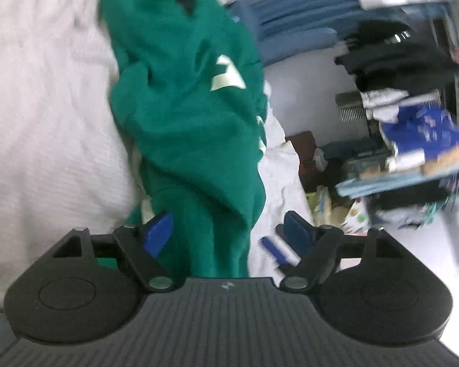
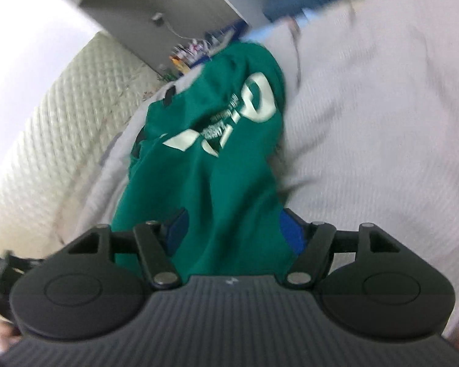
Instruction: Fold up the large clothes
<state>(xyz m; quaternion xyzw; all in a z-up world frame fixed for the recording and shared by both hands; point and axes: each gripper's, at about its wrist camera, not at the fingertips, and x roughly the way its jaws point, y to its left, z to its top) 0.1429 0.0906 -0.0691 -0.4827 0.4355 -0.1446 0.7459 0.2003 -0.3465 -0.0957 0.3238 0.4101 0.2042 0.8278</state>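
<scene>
A green sweatshirt [image 1: 183, 122] with white lettering lies bunched in a long ridge on the white bedspread [image 1: 46, 107]. My left gripper [image 1: 228, 232] stands open over its near end. The cloth runs between the blue pads [image 1: 159, 232] without either pad pressing on it. In the right wrist view the same green sweatshirt [image 2: 217, 159] stretches away from my right gripper [image 2: 234, 227]. That gripper is open too, and green fabric fills the gap and drapes over part of the right pad [image 2: 292, 232].
The bed edge drops off to the right of the sweatshirt, toward a cluttered shelf of folded clothes [image 1: 397, 153] and blue curtains [image 1: 296, 21]. A quilted cream headboard or mattress [image 2: 61, 116] curves along the left. The picture is motion-blurred.
</scene>
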